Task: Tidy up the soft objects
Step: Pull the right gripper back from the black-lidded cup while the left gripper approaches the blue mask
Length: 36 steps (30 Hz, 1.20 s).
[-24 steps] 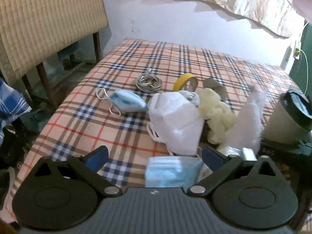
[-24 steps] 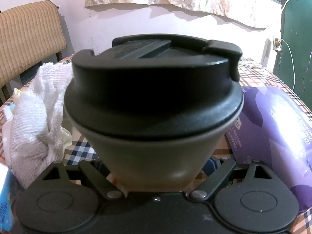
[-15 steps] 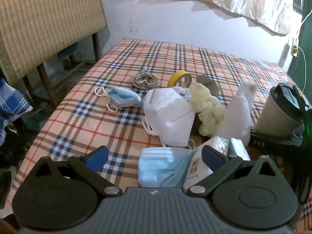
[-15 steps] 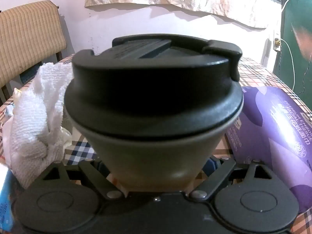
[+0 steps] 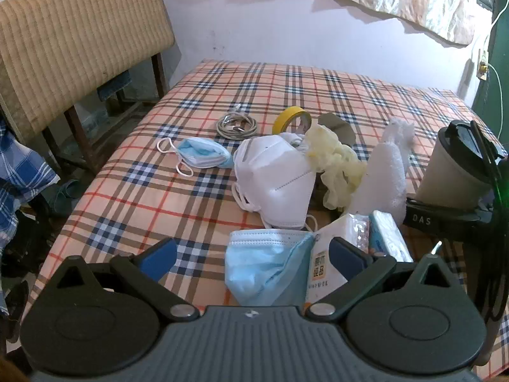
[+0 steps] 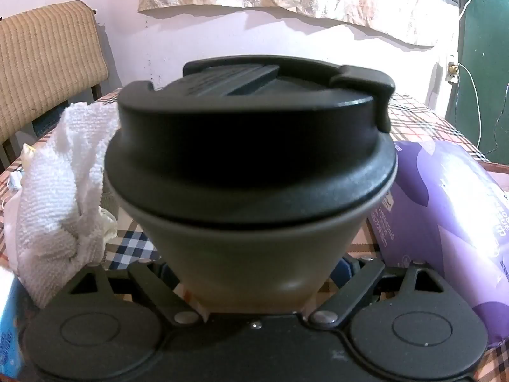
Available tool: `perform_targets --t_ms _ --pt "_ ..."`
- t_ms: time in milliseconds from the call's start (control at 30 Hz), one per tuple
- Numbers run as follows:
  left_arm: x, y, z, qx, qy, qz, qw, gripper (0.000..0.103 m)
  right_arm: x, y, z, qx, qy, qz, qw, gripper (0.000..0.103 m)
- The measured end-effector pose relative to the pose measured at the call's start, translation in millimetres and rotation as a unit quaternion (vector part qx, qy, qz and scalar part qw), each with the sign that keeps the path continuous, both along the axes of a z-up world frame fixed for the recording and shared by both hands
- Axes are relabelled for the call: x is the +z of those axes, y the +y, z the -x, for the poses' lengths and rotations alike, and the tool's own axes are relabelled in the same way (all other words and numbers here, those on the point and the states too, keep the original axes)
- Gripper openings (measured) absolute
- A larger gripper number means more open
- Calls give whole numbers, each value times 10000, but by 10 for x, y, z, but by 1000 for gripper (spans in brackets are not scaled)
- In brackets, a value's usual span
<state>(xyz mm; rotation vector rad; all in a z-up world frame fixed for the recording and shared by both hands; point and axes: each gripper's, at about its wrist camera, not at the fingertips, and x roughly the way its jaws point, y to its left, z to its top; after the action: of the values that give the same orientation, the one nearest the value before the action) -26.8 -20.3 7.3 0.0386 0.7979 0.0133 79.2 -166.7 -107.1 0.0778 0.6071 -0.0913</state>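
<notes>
While the left gripper (image 5: 251,254) is hovering over the near edge of the desk (image 5: 133,191), its fingers (image 5: 157,259) are standing wide apart with nothing pressed between them, and a flat blue surgical mask (image 5: 264,264) is lying directly ahead of and between the tips, its long axis running across the gap from one finger toward the other. Just beyond the right finger a tissue pack (image 5: 343,238) is sitting against the mask's edge. Further ahead, a white folded respirator (image 5: 276,178) is lying in line with the fingers, with a second blue mask (image 5: 202,156) off to the left, pale yellow gloves (image 5: 337,165) and a white towel (image 5: 385,175) off to the right. The left hand is judged nearer to all of these soft items. The right gripper (image 6: 254,273) is also standing wide, with a lidded cup (image 6: 251,165) sitting between its fingers; whether the pads are pressing on the cup cannot be told, since its body is hiding them. A purple soft pack (image 6: 451,222) is lying to the right of those fingers and the towel (image 6: 54,197) to the left. The desk is wearing a checked cloth, likely to bunch under a dragging finger. A coiled cable (image 5: 237,125) and a yellow tape roll (image 5: 291,119) are lying far ahead; a woven chair (image 5: 73,41) is standing to the left against a pale wall.
</notes>
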Motion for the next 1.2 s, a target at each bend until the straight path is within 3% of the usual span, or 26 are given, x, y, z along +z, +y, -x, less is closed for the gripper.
perform_targets --t_ms 1200 --pt "-109 53 10 61 70 273 9996 103 1 19 -1 -2 6 36 10000 102"
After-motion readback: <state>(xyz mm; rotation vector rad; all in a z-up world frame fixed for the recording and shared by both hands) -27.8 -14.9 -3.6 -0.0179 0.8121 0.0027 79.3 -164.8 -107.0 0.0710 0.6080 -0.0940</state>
